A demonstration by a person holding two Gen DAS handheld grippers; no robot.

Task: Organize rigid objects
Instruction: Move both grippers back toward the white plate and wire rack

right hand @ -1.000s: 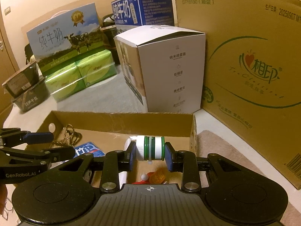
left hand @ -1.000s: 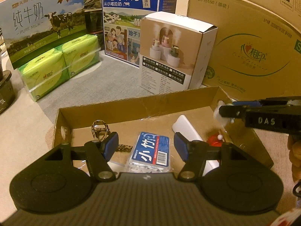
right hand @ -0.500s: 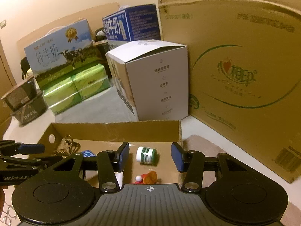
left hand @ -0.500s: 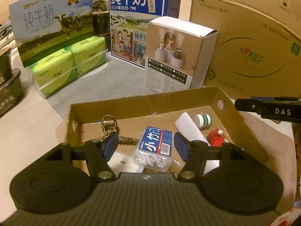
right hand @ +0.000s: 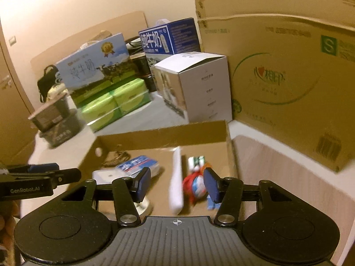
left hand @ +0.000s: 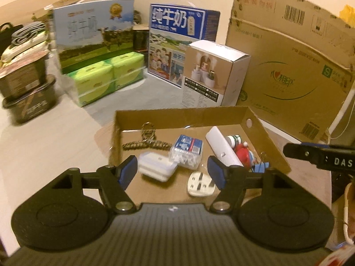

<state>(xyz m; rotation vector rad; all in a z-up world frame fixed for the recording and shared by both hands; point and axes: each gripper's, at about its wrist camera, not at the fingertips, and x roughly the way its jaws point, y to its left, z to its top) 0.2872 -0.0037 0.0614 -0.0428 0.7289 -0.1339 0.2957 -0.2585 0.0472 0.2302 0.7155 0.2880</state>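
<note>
- Rigid objects lie gathered in the shallow cardboard tray (left hand: 182,116) at the centre of the left wrist view: a small white bottle with green bands (left hand: 233,139), a long white case (left hand: 220,147), a clear box with a blue label (left hand: 186,151), a white lidded box (left hand: 156,166), a white plug adapter (left hand: 200,184), a red and blue toy (left hand: 244,155), a blue clip (left hand: 261,167) and a patterned hanger (left hand: 146,141).
- We judge all of them light and stiff. The bottle is round and may roll, so we would take it across its sides; the clear box looks smooth and likely slippery, so its long flat faces suit best.
- Our left gripper (left hand: 172,170) hangs spread wide and empty above the tray's near edge.
- Our right gripper (right hand: 177,182) is also parted with nothing between its pads, low centre of its own view, over the toy and case.
- Milk cartons, a green tissue pack (left hand: 108,77) and a large carton (left hand: 288,73) stand behind, in the upper frame.
</note>
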